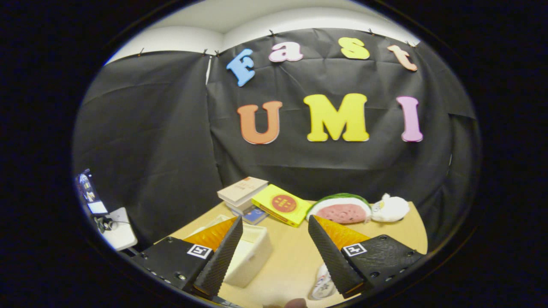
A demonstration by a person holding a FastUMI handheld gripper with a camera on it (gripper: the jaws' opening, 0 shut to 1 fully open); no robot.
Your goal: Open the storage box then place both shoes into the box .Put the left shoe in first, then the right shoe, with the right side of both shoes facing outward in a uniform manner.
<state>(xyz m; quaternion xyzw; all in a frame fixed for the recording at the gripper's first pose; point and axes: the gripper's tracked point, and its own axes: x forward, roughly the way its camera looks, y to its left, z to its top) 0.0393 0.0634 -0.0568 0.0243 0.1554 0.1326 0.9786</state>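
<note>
My gripper (274, 226) is open and held above the wooden table (295, 256), nothing between its fingers. A white storage box (250, 252) sits on the table just beyond and partly behind the left finger (222, 256); whether its lid is up I cannot tell. A white shoe (322, 284) with dark markings lies on the table close by the right finger (332, 256), mostly hidden by it.
At the table's far side lie a stack of books (242, 191), a yellow book (281, 205), a watermelon-slice plush (340, 209) and a small white plush (389, 208). A small white side table (120, 233) with a screen (90, 192) stands off to the left.
</note>
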